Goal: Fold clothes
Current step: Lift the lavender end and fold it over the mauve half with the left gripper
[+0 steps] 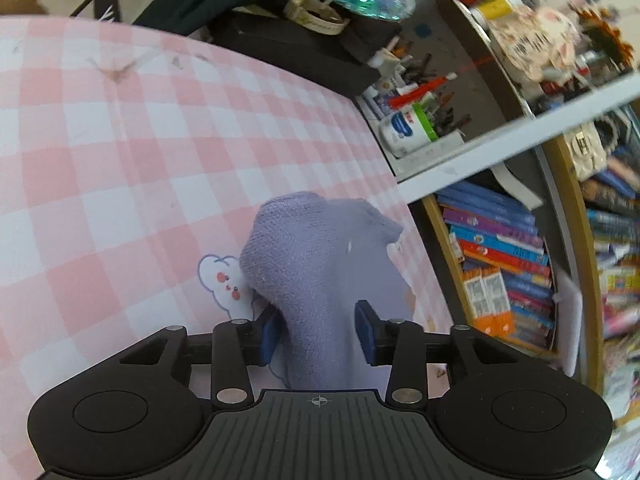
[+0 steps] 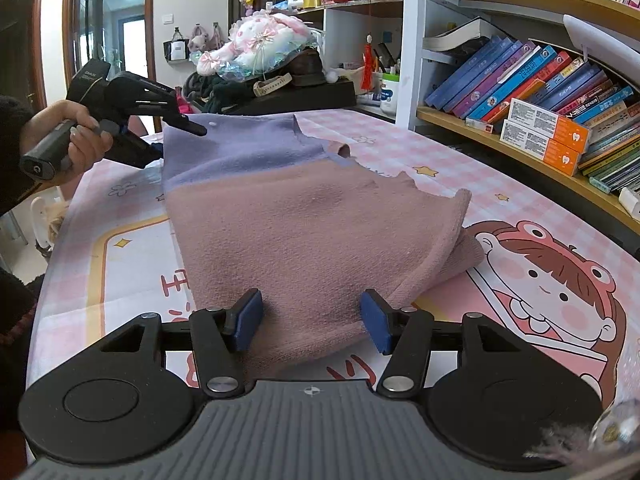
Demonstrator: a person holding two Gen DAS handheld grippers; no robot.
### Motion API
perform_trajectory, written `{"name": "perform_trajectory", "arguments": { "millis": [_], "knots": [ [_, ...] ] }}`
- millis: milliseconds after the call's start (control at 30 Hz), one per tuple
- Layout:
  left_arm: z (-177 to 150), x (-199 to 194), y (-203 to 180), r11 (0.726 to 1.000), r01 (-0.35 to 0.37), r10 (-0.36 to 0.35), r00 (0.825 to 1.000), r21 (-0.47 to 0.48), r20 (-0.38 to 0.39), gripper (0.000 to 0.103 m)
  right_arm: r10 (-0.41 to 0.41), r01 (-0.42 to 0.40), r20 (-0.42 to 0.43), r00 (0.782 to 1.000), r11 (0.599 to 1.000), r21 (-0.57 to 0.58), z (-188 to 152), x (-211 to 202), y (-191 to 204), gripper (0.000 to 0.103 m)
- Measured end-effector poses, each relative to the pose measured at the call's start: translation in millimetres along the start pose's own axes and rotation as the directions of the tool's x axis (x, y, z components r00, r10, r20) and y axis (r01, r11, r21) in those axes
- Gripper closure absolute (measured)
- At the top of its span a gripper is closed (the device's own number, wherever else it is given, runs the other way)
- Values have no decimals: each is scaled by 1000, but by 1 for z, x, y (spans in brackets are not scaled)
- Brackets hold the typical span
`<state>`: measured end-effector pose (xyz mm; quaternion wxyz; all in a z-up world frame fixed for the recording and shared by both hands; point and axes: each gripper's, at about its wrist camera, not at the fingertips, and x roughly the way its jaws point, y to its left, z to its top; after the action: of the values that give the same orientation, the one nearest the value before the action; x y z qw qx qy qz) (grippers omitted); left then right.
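A knitted garment (image 2: 304, 216), lavender at the far end and dusty mauve-pink nearer, lies stretched over the pink checked tabletop (image 2: 420, 152). The left gripper (image 1: 317, 332) pinches a bunched lavender fold, lifting it off the cloth. The right gripper (image 2: 311, 318) has the mauve edge between its blue pads (image 2: 374, 320), fabric pulled taut between both.

White "DAS" lettering stands on the left hand-held gripper (image 2: 160, 136); other print is unreadable.
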<state>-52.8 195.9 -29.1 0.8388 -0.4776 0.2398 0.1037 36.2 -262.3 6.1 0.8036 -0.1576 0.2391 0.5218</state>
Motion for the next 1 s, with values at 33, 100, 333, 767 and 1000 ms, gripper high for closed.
{"name": "perform_trajectory", "arguments": {
  "millis": [33,100,333,767,1000],
  "knots": [
    [-1,-2,-7,998,15,-15,1000,55,3,70,0,0,0,1000,1000,0,0,0,0,50],
    [-4,-7,-22,986,43,-45,999,164,7,83,1,-1,0,1000,1000,2,0,0,1,49],
    [0,-3,-19,978,29,-26,999,206,-21,81,5,-5,0,1000,1000,8,0,-1,1,48],
    [-1,8,17,997,67,-66,998,38,-25,78,8,-8,0,1000,1000,12,0,-1,1,48],
    [0,3,9,992,123,-123,992,4,6,87,10,-10,0,1000,1000,14,0,-1,1,48]
  ]
}}
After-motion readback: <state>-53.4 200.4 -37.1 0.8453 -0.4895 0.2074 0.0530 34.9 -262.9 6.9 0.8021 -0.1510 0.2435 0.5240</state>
